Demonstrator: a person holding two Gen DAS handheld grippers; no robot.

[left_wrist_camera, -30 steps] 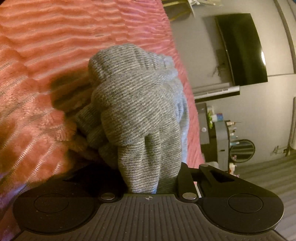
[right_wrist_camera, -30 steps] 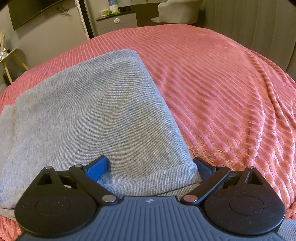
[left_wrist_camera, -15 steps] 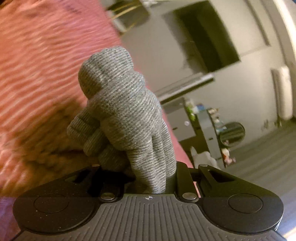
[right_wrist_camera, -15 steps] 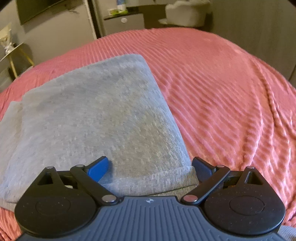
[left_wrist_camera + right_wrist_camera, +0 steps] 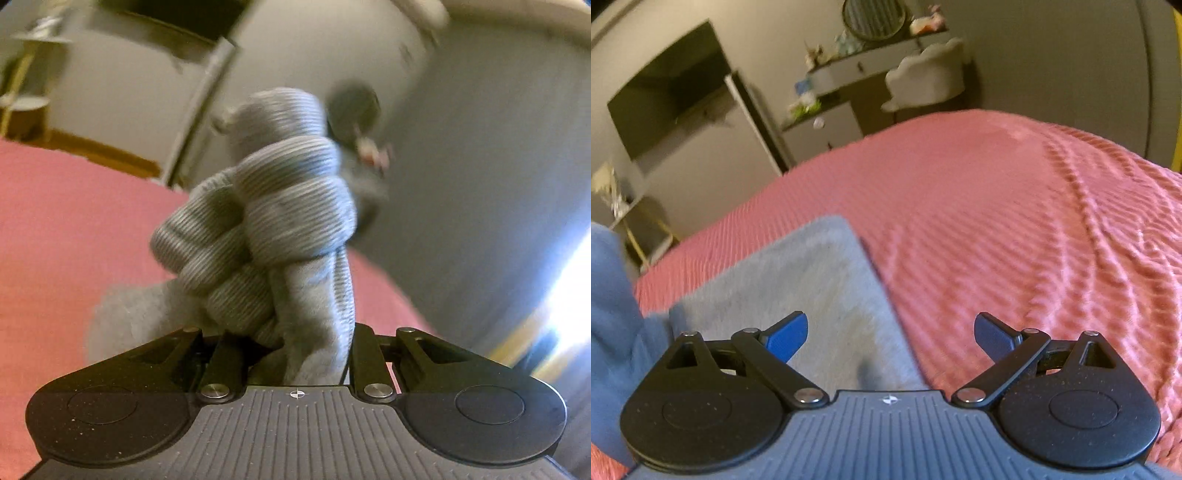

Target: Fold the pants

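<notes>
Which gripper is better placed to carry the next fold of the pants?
Left. The left gripper already clamps a bunched wad of the pants; the right gripper hangs with jaws open, holding nothing, above the bedspread.

Dim, warm indoor light; a blown-out glare sits at 3 o'clock. Both views are motion-blurred, with fisheye-bent edges.

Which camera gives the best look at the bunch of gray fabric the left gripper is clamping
The left wrist view. There the bunched gray pants fabric fills the centre, pinched in the left gripper. The right wrist view shows only the flat folded part of the pants on the pink bedspread, under the open right gripper.
</notes>
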